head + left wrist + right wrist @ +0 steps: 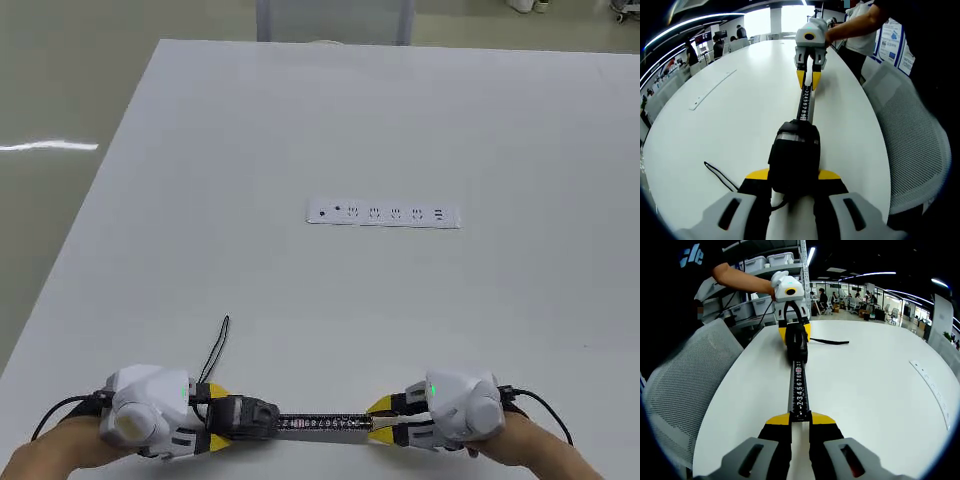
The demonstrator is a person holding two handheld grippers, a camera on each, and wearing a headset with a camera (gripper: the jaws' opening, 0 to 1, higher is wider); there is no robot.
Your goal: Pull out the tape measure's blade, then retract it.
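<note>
A black tape measure case [247, 417] [794, 156] [796, 341] lies at the near edge of the white table [400, 130], clamped in my left gripper [213, 416] [792, 175]. Its dark blade [325, 423] [805, 102] [799, 389] with white numbers runs out to the right along the table. My right gripper [383, 418] [799, 418] is shut on the blade's end hook. The case's black wrist strap [215, 348] [720, 175] [827, 342] trails across the table behind it.
A white power strip [384, 213] [712, 89] [931, 390] lies mid-table, well beyond the grippers. A grey mesh chair [912, 145] [682, 385] stands beside the table edge on my side. Broad bare tabletop stretches behind the strip.
</note>
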